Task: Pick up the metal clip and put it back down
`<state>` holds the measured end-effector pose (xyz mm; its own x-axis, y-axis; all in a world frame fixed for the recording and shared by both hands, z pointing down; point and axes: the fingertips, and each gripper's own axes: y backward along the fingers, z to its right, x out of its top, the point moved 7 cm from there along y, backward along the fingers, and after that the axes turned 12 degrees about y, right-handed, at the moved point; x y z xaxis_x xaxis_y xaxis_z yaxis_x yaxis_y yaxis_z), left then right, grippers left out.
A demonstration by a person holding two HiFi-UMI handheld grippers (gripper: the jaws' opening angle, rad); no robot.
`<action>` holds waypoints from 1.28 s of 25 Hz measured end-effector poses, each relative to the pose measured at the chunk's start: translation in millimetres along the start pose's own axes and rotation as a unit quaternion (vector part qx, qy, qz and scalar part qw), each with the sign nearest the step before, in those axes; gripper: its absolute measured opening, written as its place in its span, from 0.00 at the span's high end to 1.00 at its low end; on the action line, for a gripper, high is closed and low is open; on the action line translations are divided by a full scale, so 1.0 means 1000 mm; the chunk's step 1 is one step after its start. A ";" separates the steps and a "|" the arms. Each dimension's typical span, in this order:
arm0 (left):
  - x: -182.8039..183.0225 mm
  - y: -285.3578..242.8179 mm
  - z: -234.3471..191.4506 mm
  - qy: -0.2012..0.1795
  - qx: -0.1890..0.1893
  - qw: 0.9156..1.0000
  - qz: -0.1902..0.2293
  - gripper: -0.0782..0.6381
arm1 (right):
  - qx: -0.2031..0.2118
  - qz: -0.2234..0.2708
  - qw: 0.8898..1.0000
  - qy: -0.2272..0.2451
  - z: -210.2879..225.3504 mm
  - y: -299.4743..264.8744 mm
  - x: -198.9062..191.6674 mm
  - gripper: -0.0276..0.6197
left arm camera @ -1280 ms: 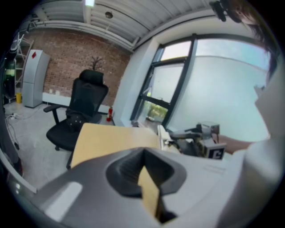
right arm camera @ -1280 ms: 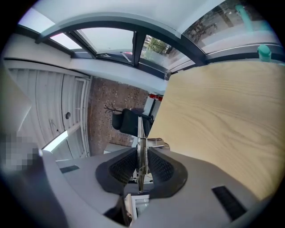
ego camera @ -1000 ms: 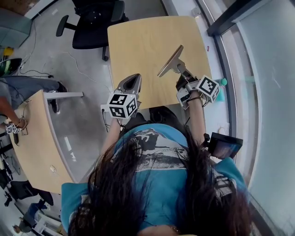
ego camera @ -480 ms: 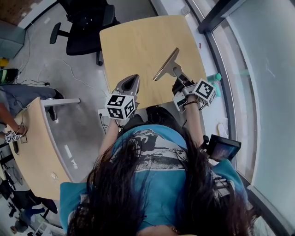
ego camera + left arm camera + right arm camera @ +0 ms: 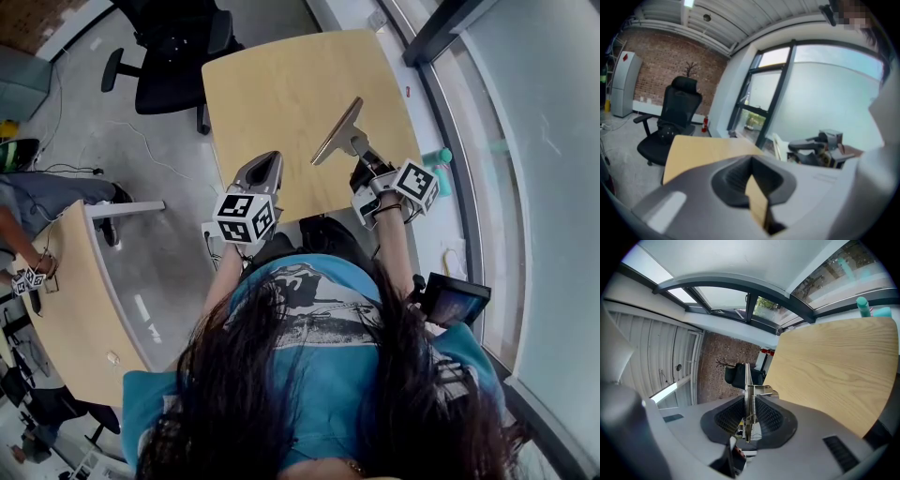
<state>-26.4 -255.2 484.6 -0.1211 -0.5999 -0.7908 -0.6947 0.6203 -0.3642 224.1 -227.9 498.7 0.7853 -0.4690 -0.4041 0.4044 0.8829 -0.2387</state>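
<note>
The metal clip (image 5: 337, 131) is a long flat steel piece with a spring. It is held in the air over the right half of the wooden table (image 5: 281, 84), slanting up and away from me. My right gripper (image 5: 361, 152) is shut on its near end. In the right gripper view the clip (image 5: 747, 392) stands on edge between the two dark pads (image 5: 768, 418), with the tabletop (image 5: 834, 376) to its right. My left gripper (image 5: 271, 159) hovers at the table's near left edge, and its jaws are together with nothing in them. In the left gripper view the left gripper (image 5: 751, 161) points toward the table.
A black office chair (image 5: 173, 56) stands beyond the table's far left corner. A second curved table (image 5: 66, 281) lies to the left, with another person (image 5: 23, 202) beside it. Window glass runs along the right, with a teal bottle (image 5: 434, 159) by the table's right edge.
The head view has shifted a little, so the table sits slightly further left in the picture. Both grippers keep about the same places, and the clip stays held in the right one.
</note>
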 end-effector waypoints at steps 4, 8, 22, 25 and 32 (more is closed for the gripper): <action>-0.003 -0.002 0.001 -0.001 0.001 1.000 -0.003 0.89 | -0.002 -0.004 1.000 0.000 0.004 -0.001 0.000 0.82; -0.006 -0.003 0.003 -0.003 0.001 1.000 -0.003 0.89 | -0.004 -0.007 1.000 0.001 0.007 -0.002 0.000 0.82; -0.010 -0.007 0.005 0.002 0.025 1.000 -0.005 0.89 | -0.060 -0.061 0.996 0.020 0.067 -0.072 0.036 0.82; -0.010 -0.007 0.001 0.007 0.035 0.999 -0.001 0.89 | -0.076 -0.088 0.993 0.035 0.080 -0.092 0.040 0.82; -0.006 -0.007 -0.008 0.019 0.054 0.998 0.008 0.89 | -0.110 -0.134 0.984 0.034 0.106 -0.137 0.037 0.82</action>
<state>-27.0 -259.8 496.1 -0.1588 -0.6068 -0.7788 -0.6116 0.6797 -0.4049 247.3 -363.5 609.8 0.6273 -0.6921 -0.3571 0.4765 0.7038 -0.5269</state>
